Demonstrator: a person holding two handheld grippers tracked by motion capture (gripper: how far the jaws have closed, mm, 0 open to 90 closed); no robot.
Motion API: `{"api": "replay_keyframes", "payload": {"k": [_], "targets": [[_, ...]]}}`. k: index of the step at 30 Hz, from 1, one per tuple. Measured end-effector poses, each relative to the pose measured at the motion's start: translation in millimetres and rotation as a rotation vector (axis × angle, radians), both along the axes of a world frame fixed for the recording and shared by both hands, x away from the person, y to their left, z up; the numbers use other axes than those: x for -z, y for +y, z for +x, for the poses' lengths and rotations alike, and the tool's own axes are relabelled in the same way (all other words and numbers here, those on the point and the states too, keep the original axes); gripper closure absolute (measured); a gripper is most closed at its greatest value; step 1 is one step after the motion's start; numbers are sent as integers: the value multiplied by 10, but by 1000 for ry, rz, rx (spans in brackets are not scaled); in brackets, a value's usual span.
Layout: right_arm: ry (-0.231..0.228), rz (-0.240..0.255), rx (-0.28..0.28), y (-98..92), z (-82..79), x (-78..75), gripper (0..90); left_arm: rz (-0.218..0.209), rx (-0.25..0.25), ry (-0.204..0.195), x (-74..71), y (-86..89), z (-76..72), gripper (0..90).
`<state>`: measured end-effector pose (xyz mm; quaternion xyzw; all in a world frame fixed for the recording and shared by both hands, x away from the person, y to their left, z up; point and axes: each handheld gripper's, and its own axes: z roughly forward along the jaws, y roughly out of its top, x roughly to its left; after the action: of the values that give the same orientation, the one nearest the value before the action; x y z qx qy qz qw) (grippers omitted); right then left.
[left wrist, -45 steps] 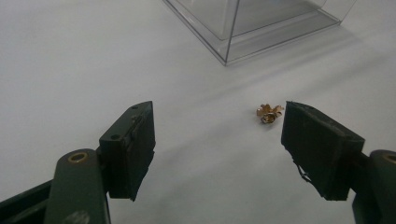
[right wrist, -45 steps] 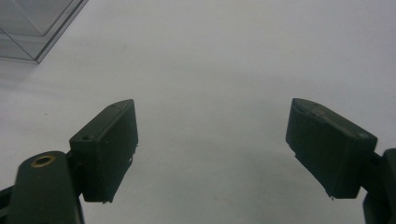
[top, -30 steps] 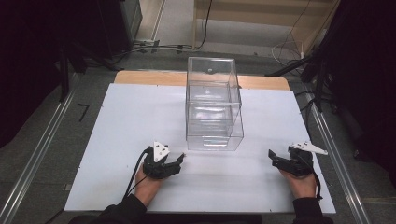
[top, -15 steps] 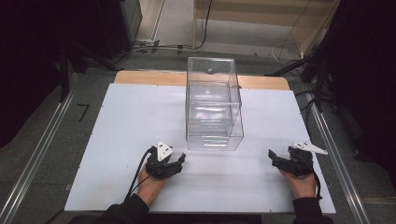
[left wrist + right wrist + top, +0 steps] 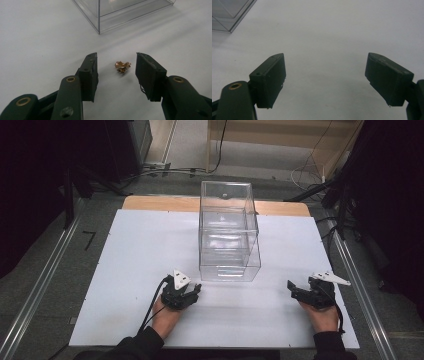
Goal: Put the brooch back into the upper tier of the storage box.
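One gold trinket point(image 5: 122, 67), perhaps a brooch; two claws point(image 5: 116, 72)

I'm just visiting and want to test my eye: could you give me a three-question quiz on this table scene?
1. True or false: the left gripper already pinches the small gold ornament.
2. Where does the ornament lie? A) between the left gripper's jaws B) inside the clear box C) under the right gripper
3. What lies between the right gripper's jaws?

Key: 1. False; the jaws have just been closing, with gaps on both sides. 2. A. 3. Just the bare white table.
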<state>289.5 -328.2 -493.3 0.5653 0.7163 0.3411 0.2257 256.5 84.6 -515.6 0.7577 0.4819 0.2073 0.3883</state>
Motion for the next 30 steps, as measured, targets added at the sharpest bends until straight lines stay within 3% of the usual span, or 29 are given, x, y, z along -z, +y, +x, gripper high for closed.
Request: {"api": "replay_keyframes", "payload": {"k": [30], "targets": [[-2,-3,1,-2,5,1,162,58,-18,25,9,-161,48,660]]}}
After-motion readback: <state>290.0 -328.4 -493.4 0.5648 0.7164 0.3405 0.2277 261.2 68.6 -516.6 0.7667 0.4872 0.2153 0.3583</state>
